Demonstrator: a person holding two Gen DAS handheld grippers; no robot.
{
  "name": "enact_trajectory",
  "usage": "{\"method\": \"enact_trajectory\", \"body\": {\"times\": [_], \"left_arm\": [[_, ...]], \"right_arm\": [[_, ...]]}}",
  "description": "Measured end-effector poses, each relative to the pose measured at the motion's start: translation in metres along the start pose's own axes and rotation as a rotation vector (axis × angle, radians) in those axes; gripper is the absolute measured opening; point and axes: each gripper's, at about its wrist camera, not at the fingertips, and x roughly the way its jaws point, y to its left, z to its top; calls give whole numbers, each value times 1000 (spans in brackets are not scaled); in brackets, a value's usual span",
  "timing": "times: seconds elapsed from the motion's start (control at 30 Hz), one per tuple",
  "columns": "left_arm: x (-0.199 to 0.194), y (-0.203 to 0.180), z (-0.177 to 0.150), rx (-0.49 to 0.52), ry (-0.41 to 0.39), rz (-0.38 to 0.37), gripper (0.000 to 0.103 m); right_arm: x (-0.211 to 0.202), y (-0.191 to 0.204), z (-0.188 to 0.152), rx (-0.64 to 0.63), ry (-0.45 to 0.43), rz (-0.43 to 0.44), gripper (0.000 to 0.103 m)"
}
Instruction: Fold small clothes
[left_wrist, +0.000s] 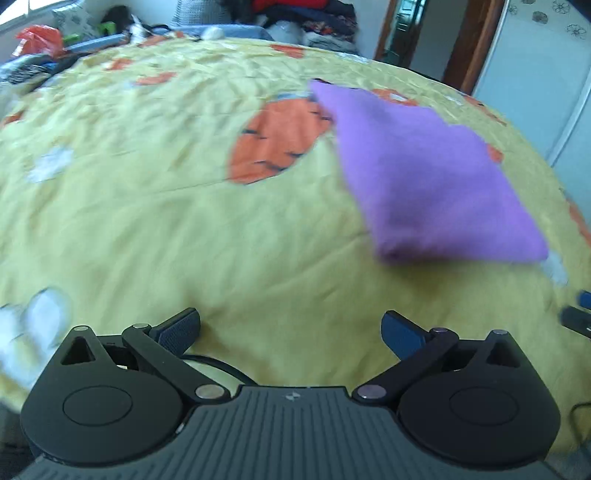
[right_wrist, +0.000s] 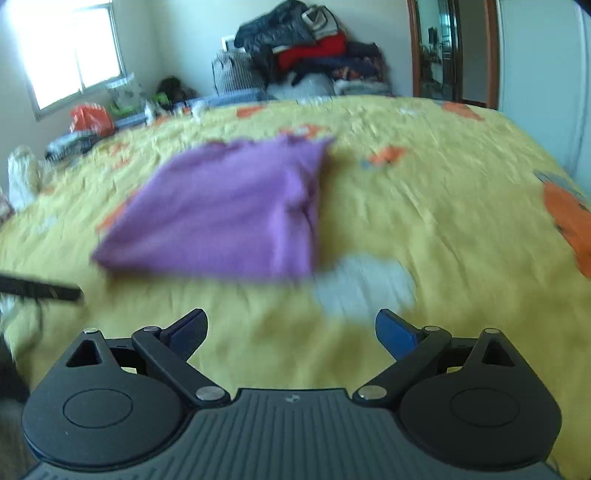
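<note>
A bed (right_wrist: 424, 229) fills both views, spread with a wrinkled yellow sheet printed with orange carrot shapes (left_wrist: 277, 140) and pale white patches (the print is smeared by blur, so finer detail is lost). Beyond its far edge the room shows a bright window (right_wrist: 70, 51) on the left wall, a heap of dark, red and patterned clothes (right_wrist: 314, 48) stacked against the back wall, and a wooden door frame (right_wrist: 452, 51) to the right. An orange plastic bag (right_wrist: 90, 118) sits among loose clutter along the far left side of the bed; what the bag holds cannot be made out. A pale wardrobe panel (left_wrist: 535, 74) with small flower marks stands at the right edge of the left wrist view.

The purple cloth (right_wrist: 229, 214) lies flat on the sheet, folded into a compact, roughly four-sided shape with a thicker fold along its near edge. In the left wrist view the purple cloth (left_wrist: 432, 173) sits ahead and to the right, partly covering one carrot print; in the right wrist view it sits ahead and to the left.

The left tongs (left_wrist: 290, 328) are spread wide apart with nothing between them, hanging over bare sheet, apart from the cloth. The right tongs (right_wrist: 291, 326) are likewise spread wide and hold nothing, near the cloth's front edge but not touching it. A dark strap (right_wrist: 40, 288) crosses the lower left of the right wrist view.
</note>
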Motion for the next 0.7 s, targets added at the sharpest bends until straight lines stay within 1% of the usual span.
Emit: {"method": "enact_trajectory", "body": {"times": [0.07,0.1,0.13,0.17,0.23,0.3,0.33,0.43,0.53,0.6,0.63,0.7], "left_arm": [[-9,10,-6,-2,4,28,103],[-13,12,-6,-4,3,41,103],[-16,11,-6,-4,-6,41,103],[-19,8,-4,-9,-22,24,103],[-18,-4,-1,-8,-39,0,103],[-10,-19,4,-2,-32,-21,103],[-7,-26,6,8,-36,-20,103],[2,-42,11,42,-44,22,103],[10,-42,13,24,-29,20,103],[17,-39,16,-4,-5,10,103],[20,-38,17,-15,4,7,103],[22,-41,17,-8,5,26,103]], "right_arm": [[-15,-4,-15,1,-2,-56,98],[-20,-7,-19,-4,-1,-69,98],[-22,-8,-20,-5,-5,-77,98],[-22,-10,-20,2,-9,-80,98],[-13,-9,-15,22,-4,-67,98],[-4,-1,-7,18,-18,-31,98],[3,4,-4,12,-13,-29,98],[24,17,6,5,4,-29,98],[37,26,8,15,4,-28,99],[41,34,9,-5,-2,-45,103],[43,36,9,-9,2,-41,103],[48,40,11,-24,10,-31,103]]}}
